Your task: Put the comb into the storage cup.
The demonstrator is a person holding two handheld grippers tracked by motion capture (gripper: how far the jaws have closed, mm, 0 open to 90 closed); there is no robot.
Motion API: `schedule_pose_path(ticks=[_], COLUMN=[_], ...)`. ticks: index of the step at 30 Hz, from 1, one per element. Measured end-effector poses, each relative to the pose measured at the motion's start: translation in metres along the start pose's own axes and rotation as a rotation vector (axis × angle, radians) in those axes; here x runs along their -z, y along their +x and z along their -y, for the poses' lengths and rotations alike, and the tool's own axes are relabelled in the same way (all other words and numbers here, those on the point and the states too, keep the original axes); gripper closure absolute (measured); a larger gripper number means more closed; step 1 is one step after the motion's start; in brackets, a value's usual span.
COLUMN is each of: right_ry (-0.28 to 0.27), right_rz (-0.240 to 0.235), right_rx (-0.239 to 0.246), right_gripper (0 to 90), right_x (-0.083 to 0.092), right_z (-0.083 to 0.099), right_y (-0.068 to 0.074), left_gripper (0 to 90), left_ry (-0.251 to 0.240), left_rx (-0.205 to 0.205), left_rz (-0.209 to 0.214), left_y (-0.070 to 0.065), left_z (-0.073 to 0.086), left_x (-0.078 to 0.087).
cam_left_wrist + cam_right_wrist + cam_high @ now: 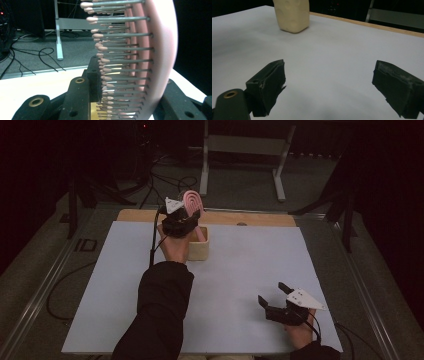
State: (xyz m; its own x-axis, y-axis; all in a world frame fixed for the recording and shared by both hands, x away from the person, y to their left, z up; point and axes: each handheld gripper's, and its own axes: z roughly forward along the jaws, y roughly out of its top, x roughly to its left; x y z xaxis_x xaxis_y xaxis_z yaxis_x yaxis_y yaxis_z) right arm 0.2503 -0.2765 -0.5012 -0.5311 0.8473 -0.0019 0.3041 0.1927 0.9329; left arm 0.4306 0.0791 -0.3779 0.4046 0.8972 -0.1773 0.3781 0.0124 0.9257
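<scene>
Far left of centre on the desk (240, 270): left gripper (186, 218) raised over a cream square holder (199, 249), fingers (82, 95) clamped on a pink hairbrush (193, 202). Brush head up above the gripper, handle angling down into the holder; up close, metal bristles with pink tips pointing left, pink pad to their right. Near right: right gripper (274, 296) hovering low over bare desk, fingers (268, 82) spread wide, nothing between them, holder well beyond.
</scene>
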Motion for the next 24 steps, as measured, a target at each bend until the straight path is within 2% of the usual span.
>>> schedule_pose_path(ticks=[8, 14, 24], right_ry=[0.001, 0.001, -0.001], right_rz=[-0.002, -0.001, -0.003], right_rx=[0.002, 0.001, -0.001], right_gripper=[11.1, 11.1, 11.1], right_x=[0.000, 0.000, 0.000], right_z=[0.000, 0.000, 0.000], right_y=[0.000, 0.000, 0.000], left_gripper=[64.0, 64.0, 64.0], left_ry=[0.003, 0.010, 0.027], left_rx=[0.006, 0.032, 0.020], left_rz=[-0.002, -0.007, -0.004], left_y=[0.001, 0.005, 0.005], left_z=[0.004, 0.010, 0.014], left_x=[-0.002, -0.004, -0.006])
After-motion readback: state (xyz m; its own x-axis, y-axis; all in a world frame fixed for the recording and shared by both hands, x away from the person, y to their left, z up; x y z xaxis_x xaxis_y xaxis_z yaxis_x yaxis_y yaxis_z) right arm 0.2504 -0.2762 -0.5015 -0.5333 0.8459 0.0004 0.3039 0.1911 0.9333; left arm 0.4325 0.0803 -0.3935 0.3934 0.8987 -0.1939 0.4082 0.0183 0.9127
